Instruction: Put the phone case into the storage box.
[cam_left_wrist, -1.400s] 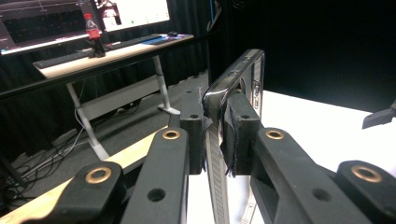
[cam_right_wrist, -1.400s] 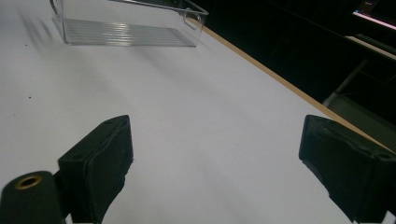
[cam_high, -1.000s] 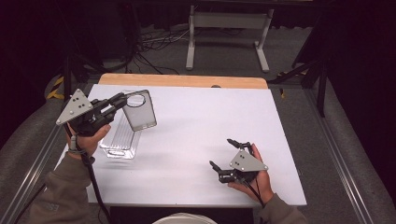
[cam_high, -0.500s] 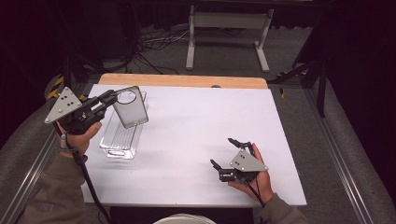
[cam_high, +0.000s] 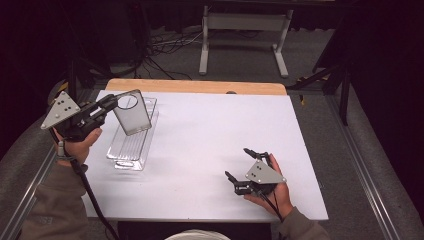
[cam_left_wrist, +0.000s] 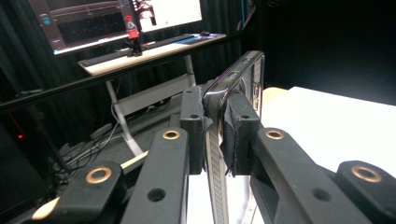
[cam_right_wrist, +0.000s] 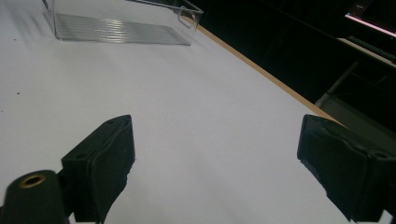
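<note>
Two clear plastic bins are in sight: one bin (cam_high: 131, 145) lies flat on the desk (cam_high: 210, 135), and the other bin (cam_high: 132, 116) is lifted above it, pinched at its rim. There are two hand-held grippers, the left hand-held gripper (cam_high: 102, 106) and the right hand-held gripper (cam_high: 241, 163). There is one white desk.

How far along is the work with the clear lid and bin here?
Done: the left gripper is shut on the clear lid, held tilted in the air above the clear bin. In hand: carrying it. Left: setting it down somewhere. The right gripper rests open on the white table.
</note>
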